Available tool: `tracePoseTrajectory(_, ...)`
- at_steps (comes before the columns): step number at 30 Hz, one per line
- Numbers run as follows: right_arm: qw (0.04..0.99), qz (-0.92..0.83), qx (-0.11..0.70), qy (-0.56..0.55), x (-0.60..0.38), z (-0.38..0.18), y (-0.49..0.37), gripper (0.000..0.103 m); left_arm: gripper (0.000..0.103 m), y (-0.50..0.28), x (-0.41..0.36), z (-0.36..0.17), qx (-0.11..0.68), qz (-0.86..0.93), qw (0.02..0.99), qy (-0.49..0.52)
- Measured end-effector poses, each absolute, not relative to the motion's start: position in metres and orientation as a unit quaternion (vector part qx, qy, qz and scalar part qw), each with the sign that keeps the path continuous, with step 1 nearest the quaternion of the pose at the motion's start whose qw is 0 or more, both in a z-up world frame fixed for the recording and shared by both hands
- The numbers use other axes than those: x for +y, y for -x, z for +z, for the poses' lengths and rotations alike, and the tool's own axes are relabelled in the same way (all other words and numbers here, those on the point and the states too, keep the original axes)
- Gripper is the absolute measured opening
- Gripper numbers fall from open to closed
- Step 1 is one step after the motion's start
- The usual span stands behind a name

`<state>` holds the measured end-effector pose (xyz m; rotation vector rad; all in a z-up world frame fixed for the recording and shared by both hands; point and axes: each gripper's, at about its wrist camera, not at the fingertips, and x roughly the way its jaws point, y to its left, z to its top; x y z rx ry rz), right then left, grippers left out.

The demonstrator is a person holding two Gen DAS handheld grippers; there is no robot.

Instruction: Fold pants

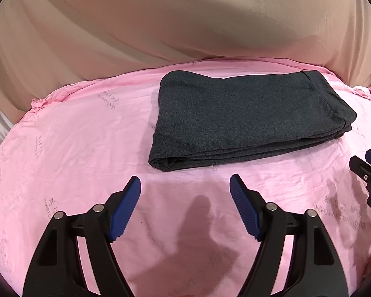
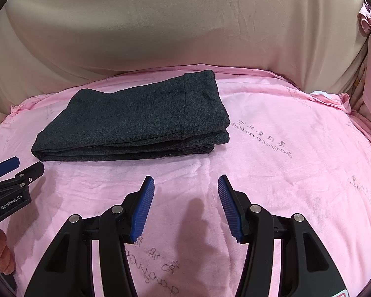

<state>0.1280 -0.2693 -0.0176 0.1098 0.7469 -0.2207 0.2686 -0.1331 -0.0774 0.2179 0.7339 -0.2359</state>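
Dark grey pants (image 1: 247,116) lie folded into a thick rectangle on the pink sheet (image 1: 74,148), waistband at the right end. My left gripper (image 1: 185,182) hovers just short of their near edge, jaws wide apart with nothing between them. In the right wrist view the same pants (image 2: 136,121) lie ahead and to the left, and my right gripper (image 2: 185,182) stands open over bare pink sheet (image 2: 272,173), apart from the cloth. Each gripper shows at the edge of the other's view: the right gripper (image 1: 368,170), the left gripper (image 2: 17,168).
A beige cloth-covered backrest (image 1: 185,24) rises behind the pink sheet. At the right edge, pink bunched fabric (image 2: 368,32) hangs. A person's fingers (image 2: 2,252) hold the left gripper's handle at lower left.
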Motion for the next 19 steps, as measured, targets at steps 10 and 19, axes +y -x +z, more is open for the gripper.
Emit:
tracePoseTrajectory(10, 0.924, -0.107, 0.364, -0.053, -0.269, -0.018, -0.128, 0.053, 0.073, -0.261, -0.135, -0.073, 0.336, -0.134, 0.927, -0.099)
tracePoseTrajectory(19, 0.925, -0.11, 0.361, -0.049, -0.27, -0.017, -0.127, 0.057, 0.078, -0.253, -0.142, -0.073, 0.332, -0.14, 0.925, -0.123)
